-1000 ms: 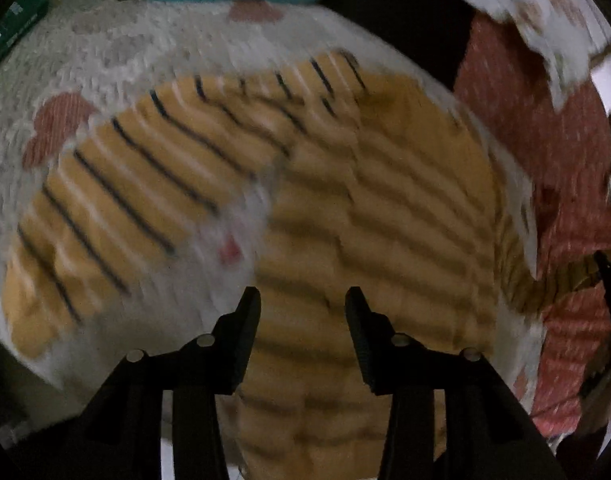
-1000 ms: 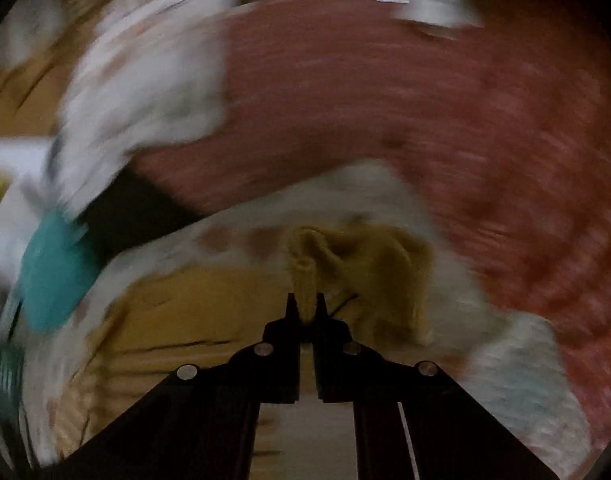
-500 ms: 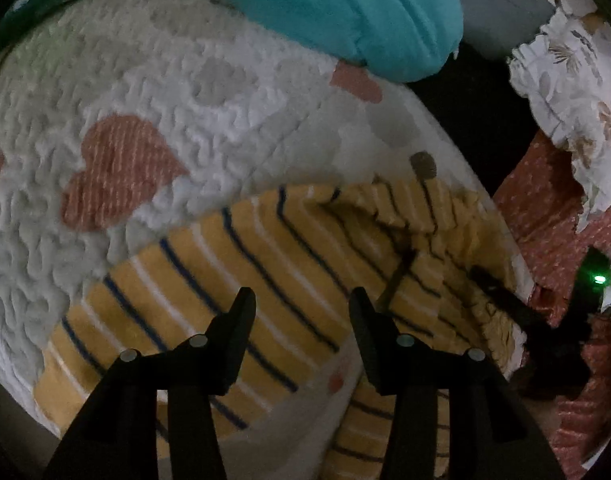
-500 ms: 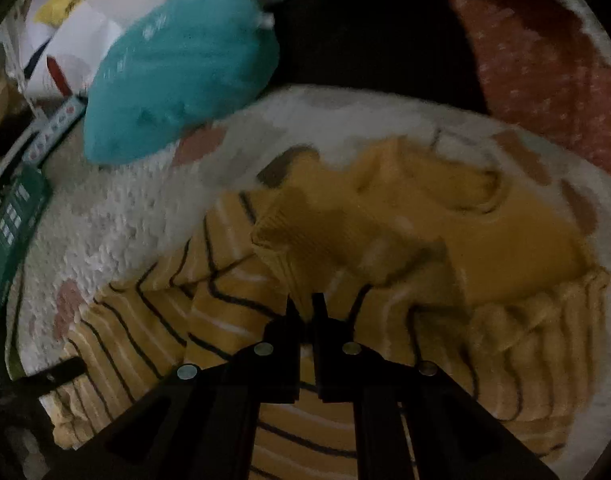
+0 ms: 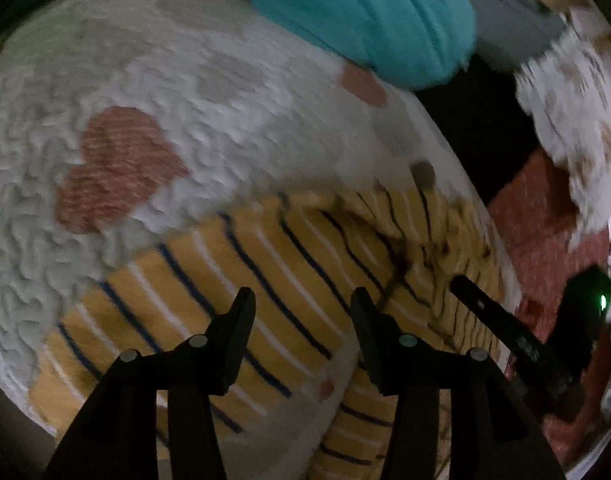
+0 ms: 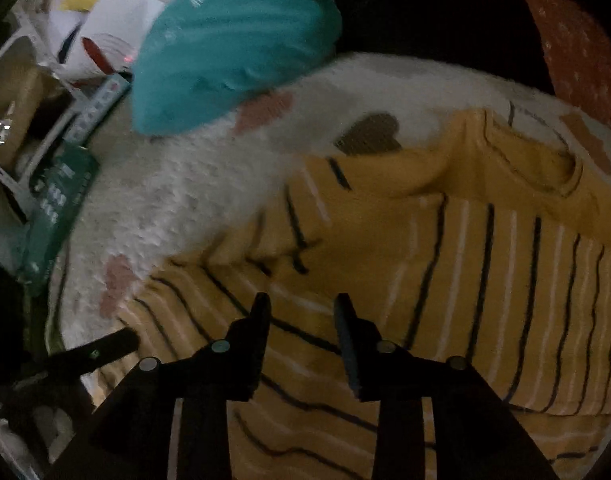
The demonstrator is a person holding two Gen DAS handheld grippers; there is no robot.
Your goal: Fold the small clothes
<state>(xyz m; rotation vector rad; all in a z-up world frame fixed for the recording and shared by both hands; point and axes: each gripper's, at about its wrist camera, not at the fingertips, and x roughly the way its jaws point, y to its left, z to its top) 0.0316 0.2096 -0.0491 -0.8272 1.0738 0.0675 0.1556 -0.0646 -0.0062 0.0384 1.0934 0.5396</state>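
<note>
The right tool (image 6: 301,306) is opening, nothing between its fingers, above a yellow striped sweater (image 6: 445,248). The left tool (image 5: 301,300) hangs released over one sleeve (image 5: 209,296). The sweater lies spread on a white heart-patterned blanket (image 5: 153,92), near a teal cushion (image 5: 365,20).

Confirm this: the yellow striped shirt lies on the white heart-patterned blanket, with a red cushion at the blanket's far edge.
Wrong colour. The cushion is teal, as the right wrist view shows. The yellow striped shirt does lie on the white heart-patterned blanket.
</note>
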